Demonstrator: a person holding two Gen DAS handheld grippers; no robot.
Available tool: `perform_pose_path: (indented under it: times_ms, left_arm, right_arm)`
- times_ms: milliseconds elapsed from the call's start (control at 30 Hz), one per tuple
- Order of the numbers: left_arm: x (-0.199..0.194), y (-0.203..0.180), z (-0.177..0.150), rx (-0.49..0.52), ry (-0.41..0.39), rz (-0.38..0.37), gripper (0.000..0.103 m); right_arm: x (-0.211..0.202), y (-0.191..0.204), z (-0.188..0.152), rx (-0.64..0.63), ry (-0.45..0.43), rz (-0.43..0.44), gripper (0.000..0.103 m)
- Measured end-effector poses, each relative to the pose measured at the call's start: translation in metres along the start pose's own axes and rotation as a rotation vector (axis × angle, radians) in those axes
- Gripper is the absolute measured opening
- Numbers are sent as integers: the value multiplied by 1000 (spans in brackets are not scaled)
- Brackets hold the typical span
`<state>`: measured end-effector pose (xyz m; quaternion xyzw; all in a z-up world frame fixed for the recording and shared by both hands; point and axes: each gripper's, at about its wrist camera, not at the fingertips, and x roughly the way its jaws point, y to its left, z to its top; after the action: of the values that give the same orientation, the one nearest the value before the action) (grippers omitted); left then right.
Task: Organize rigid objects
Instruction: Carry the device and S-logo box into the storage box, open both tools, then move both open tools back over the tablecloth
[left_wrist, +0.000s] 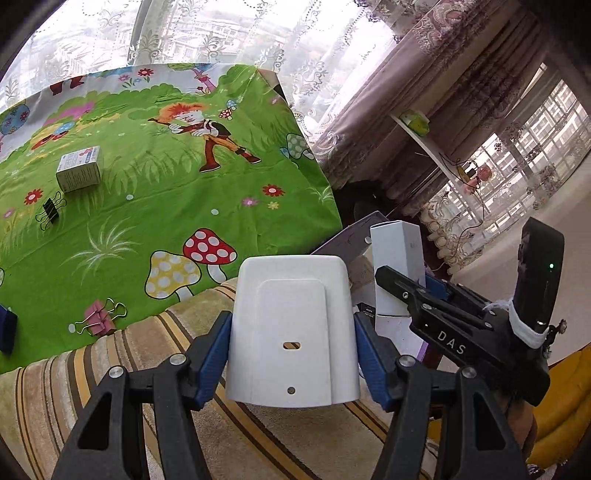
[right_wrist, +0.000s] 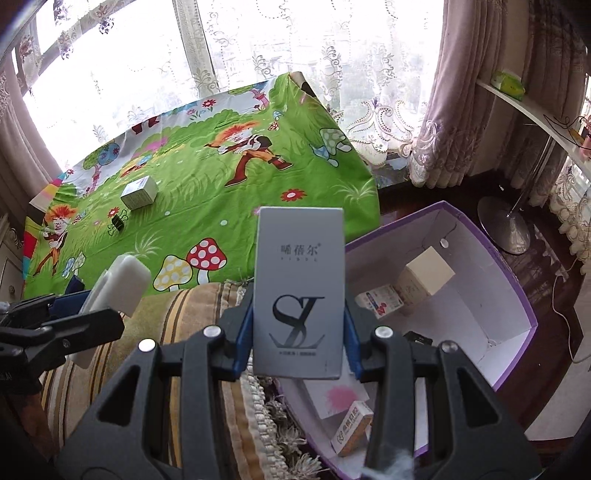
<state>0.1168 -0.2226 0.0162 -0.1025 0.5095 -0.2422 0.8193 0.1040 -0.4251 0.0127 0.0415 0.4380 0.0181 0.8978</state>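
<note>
The green cartoon cloth (left_wrist: 177, 192) fills the upper left of the left wrist view, from about nine o'clock round to one, spread over a surface with a striped brown blanket (left_wrist: 280, 435) at its near edge. In the right wrist view, the purple-rimmed cardboard box (right_wrist: 515, 295) sits open at three to five o'clock, off the cloth's right edge, and several small cartons lie inside it: a cream cube-shaped carton (right_wrist: 424, 278), a white and red carton (right_wrist: 380, 304) and an orange and white carton (right_wrist: 351, 432) near six.

Dead centre of the left wrist view, the left gripper (left_wrist: 293, 362) is clamped on a white plastic housing (left_wrist: 293, 332), blue pads pressing both its sides, the piece standing upright between the jaws over the blanket. At two to three o'clock from it the right gripper (right_wrist: 297, 339) reaches in, closed on a tall grey carton (right_wrist: 299, 291) with a black monogram; that carton stands upright between the pads, just left of the box's rim and above the blanket's fringe.

Out on the cloth, a small white carton (left_wrist: 79, 170) lies at ten o'clock from the left gripper, well apart from it. Just below that carton sits a black binder clip (left_wrist: 50, 212). A pink binder clip (left_wrist: 99, 319) lies at nine o'clock, near the cloth's front edge, close to the left jaw.
</note>
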Motion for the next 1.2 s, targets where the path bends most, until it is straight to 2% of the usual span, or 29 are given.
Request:
perform_pose_path:
  times_ms: [133,233,300,367,467,567,733,867,967,1100,1200]
  left_arm:
    - [17,-24,0,34,40,-29,64]
    - [24,-43,0,68,49,-84,65]
    - [30,-53,-1,85,66,-135,71]
    - [31,-56,-3,77,78,-152,74]
    - [23,-51,-6,43,59,-156,74]
    - [3,-43,-9,15,-14,-170,74]
    - [-37,-33,-12,74,-135,-118,74]
    - [-66,-12,-18,105,-175,-7,74]
    - [-81,16,-26,74,-186,44,75]
    - [-103,59,-42,26,-214,148,75]
    - [-121,94,-54,-15,-227,184,74]
  right_arm:
    - [-10,-40,-2,62,-23,-59,46]
    - [-14,-64,-3,101,-20,-96,49]
    - [-16,-75,-5,125,-16,-104,52]
    - [-20,-84,-7,140,-9,-103,63]
    - [-29,-86,-11,133,-21,-78,70]
    - [-35,-84,-15,122,-30,-61,73]
    - [-38,-78,-18,111,-28,-10,73]
    - [-39,-64,-17,57,-21,-7,73]
    - [-39,-50,-15,6,-29,-5,73]
    - [-33,-35,-13,-6,1,52,73]
    - [-28,-17,-12,-52,22,50,73]
